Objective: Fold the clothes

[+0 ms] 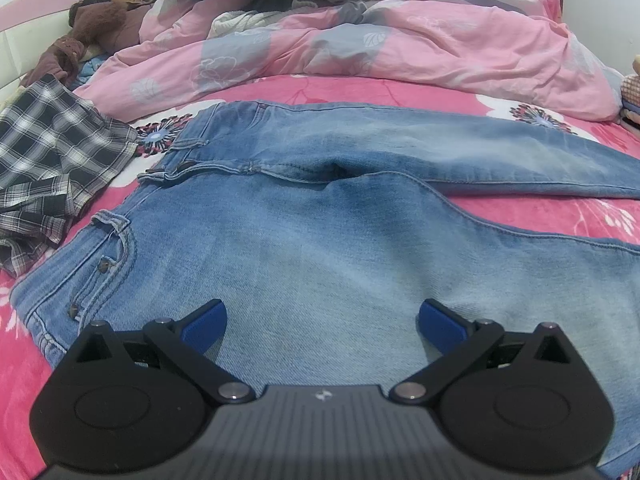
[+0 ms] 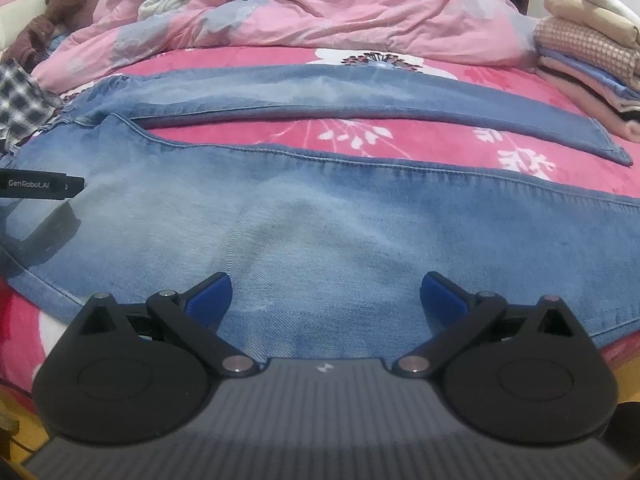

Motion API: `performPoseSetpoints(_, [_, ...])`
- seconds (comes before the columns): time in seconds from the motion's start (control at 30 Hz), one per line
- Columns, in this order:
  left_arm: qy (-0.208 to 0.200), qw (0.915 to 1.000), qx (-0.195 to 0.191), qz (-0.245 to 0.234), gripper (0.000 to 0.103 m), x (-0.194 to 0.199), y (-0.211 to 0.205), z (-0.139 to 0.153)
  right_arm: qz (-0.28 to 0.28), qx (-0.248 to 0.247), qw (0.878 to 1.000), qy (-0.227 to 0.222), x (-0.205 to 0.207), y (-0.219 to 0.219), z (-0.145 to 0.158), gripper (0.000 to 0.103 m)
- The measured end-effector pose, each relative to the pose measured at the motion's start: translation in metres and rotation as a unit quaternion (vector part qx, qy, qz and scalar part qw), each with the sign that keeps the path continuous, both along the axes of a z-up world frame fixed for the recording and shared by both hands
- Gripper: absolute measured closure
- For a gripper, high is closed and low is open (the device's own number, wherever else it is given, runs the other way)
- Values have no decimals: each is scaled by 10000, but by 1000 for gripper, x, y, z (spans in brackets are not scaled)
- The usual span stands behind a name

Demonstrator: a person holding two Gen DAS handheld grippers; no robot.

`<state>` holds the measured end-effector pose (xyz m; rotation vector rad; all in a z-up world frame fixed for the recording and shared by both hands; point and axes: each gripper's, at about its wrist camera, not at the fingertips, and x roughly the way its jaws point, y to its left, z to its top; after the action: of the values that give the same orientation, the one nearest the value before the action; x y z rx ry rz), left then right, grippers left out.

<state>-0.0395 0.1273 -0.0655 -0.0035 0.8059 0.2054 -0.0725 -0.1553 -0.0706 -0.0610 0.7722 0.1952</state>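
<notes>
Denim jeans (image 1: pixel 320 240) flat on bed (image 1: pixel 340 88).

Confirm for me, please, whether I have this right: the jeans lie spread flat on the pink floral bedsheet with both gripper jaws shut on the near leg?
Not quite: both jaws stand open, holding nothing. The left gripper and right gripper hover over the jeans, as each wrist view shows. The jeans do lie spread on the pink floral bedsheet.

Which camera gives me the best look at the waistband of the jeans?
The left wrist view: the waistband, with its belt loop and rivets, lies in plain sight. In the right wrist view that end of the jeans runs off the left edge.
</notes>
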Motion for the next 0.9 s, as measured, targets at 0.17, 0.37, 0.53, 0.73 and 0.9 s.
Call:
performPoseSetpoints(0.17, [85,9999,-28,72,0,2,0,1,-6,-12,10000,64,2,0,1,1])
performPoseSetpoints(0.37, [114,9998,-31,150,0,1,-1,2,-4,-20,10000,89,4,0,1,1])
performPoseSetpoints(0.53, [101,9998,16,187,0,0,-3,1,-12,-30,9999,126,5,0,1,1])
performPoseSetpoints(0.73, [83,9997,127,177,0,1,-6,-1,-9,-60,9998,189,6,1,2,1])
performPoseSetpoints(0.9, [72,9998,117,145,0,1,-5,-2,37,-107,9997,200,7,2,2,1])
